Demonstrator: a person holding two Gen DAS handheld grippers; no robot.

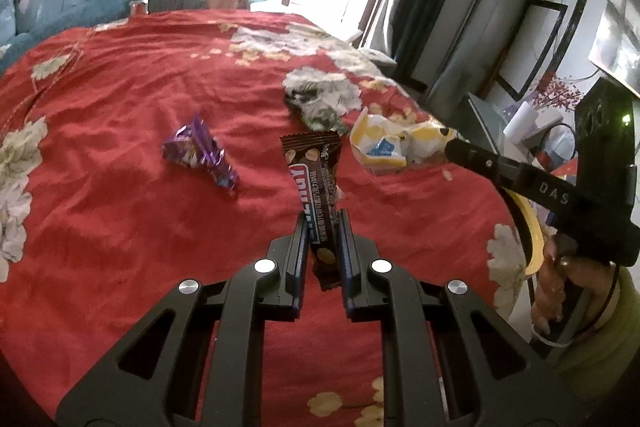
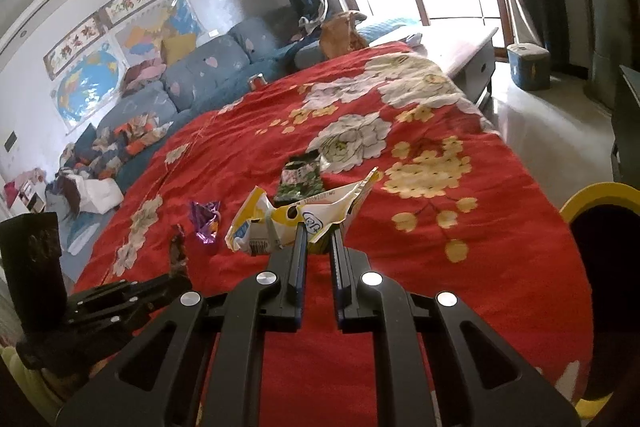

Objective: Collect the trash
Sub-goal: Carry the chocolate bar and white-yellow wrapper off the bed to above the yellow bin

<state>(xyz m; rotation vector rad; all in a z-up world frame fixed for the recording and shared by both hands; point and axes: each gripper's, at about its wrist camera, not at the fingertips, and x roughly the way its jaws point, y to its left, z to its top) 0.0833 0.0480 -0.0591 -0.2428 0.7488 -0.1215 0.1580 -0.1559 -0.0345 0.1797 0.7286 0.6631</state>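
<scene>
Left gripper (image 1: 323, 223) clamped on a brown snack wrapper (image 1: 316, 187), jaws pressed against both sides of it, the wrapper standing upright above the red flowered bedspread (image 1: 120, 75). Same wrapper seen edge-on from the right wrist view, sticking up from the left gripper at the lower left (image 2: 178, 255). Right gripper (image 2: 319, 235) with jaws narrowed around a corner of the crumpled yellow and white bag (image 2: 280, 219); cannot tell for sure whether the bag is pinched or only sits between the tips. Bag resting on the bedspread, its torn edge pointing up and away. From the left wrist view, the right gripper's black finger (image 1: 472, 153) touching the bag's right end (image 1: 384, 147). Purple foil wrapper (image 1: 200, 153) lying crumpled on the bedspread, left of the brown wrapper and apart from both grippers. Dark green patterned packet (image 2: 300, 179) lying flat just beyond the yellow bag, next to a white printed flower. Yellow-rimmed bin (image 2: 600, 211) at the right edge, beside the bed
</scene>
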